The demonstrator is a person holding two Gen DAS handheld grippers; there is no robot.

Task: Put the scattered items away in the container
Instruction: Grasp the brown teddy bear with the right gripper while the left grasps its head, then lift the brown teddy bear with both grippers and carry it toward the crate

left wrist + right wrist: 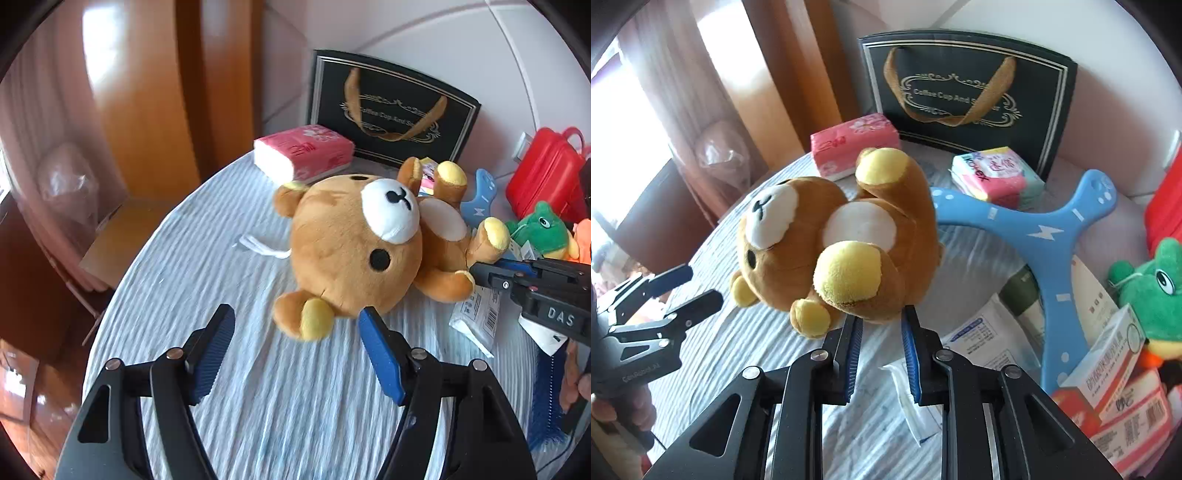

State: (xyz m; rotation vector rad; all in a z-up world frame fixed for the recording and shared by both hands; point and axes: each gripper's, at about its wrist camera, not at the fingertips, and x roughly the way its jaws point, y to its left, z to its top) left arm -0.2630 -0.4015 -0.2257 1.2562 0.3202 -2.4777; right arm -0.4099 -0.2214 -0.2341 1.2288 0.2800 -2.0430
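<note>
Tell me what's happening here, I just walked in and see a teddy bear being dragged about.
A person holds a gripper in each hand over a bed strewn with toys and tissue packs. The right gripper is shut on the lower body of the brown teddy bear, lifting it. The left gripper hangs open beside the bear's head, holding nothing. The black gift bag stands at the back.

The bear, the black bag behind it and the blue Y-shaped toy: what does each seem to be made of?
The bear looks like soft plush fabric: fuzzy matte nap, padded limbs. The black bag seems to be stiff coated paper or card, judging by its flat panel, printed gold lettering and ribbon-like handle. The blue Y-shaped toy appears to be smooth moulded plastic or foam; its even, slightly glossy surface leaves that open.
</note>
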